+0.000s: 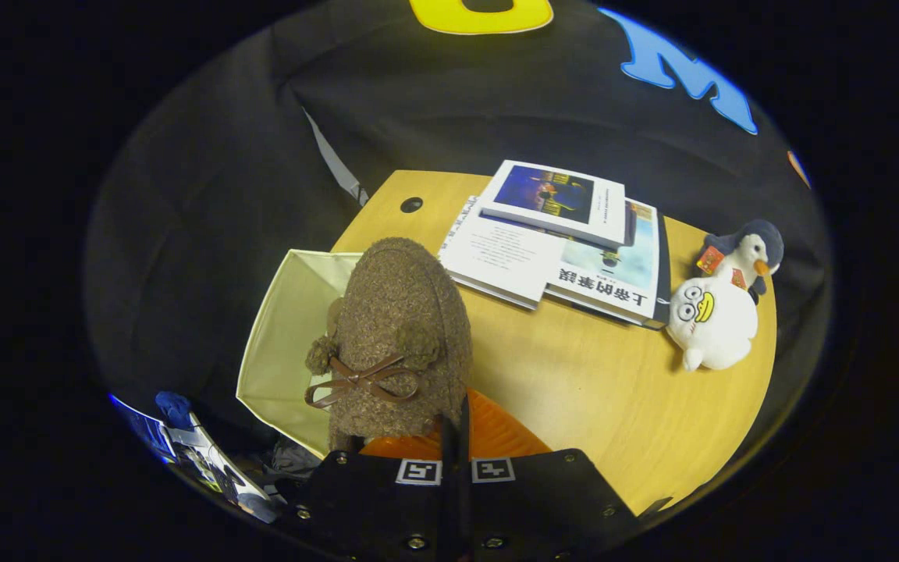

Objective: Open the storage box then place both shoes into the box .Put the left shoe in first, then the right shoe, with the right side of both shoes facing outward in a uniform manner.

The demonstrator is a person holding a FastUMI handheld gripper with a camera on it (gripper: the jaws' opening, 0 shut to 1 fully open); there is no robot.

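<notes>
Shoe: brown fuzzy, bow on top, I hold it over the table's left edge, above the open storage box | gripper: fingers closed tight on its heel part | step: carrying in, which shoe I cannot tell | next: lower gently inside, right side outward.

The shoe hides the storage box interior and jaws' tips.

The fuzzy brown slipper with a ribbon bow sits just ahead of the gripper, whose fingers close on its heel, above the open cream fabric storage box at the round wooden table's left edge; two stacked books lie beyond; two plush penguins rest right of them.
</notes>
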